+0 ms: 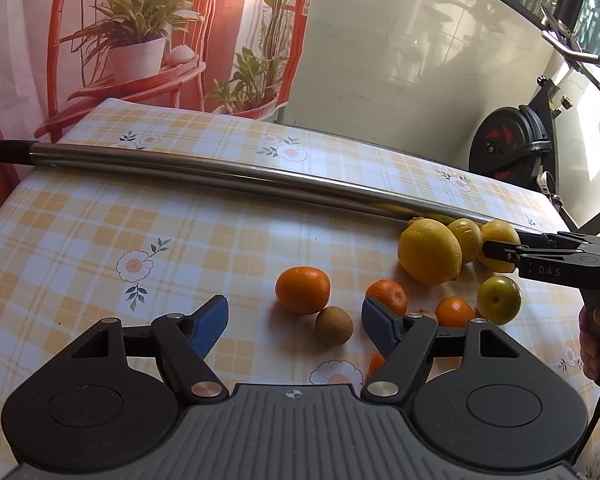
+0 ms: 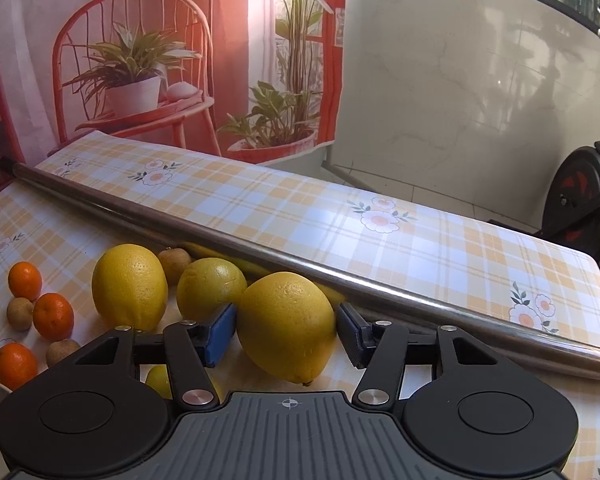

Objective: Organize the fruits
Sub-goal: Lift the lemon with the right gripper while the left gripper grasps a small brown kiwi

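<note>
Right wrist view: lemon (image 2: 286,326) sits on the table (image 2: 420,240) between our right gripper (image 2: 286,330) pads; left pad (image 2: 220,334) touches the peel, right pad (image 2: 350,334) is just beside it, so we cannot tell if the grip is closed. Two more lemons (image 2: 130,286) lie left of it, against the steel pole (image 2: 260,248). Left gripper (image 1: 294,322) is wide open and empty, low over a brown fruit (image 1: 334,326) and mandarins (image 1: 302,290). Green fruit (image 1: 499,300) lies right of those.
</note>
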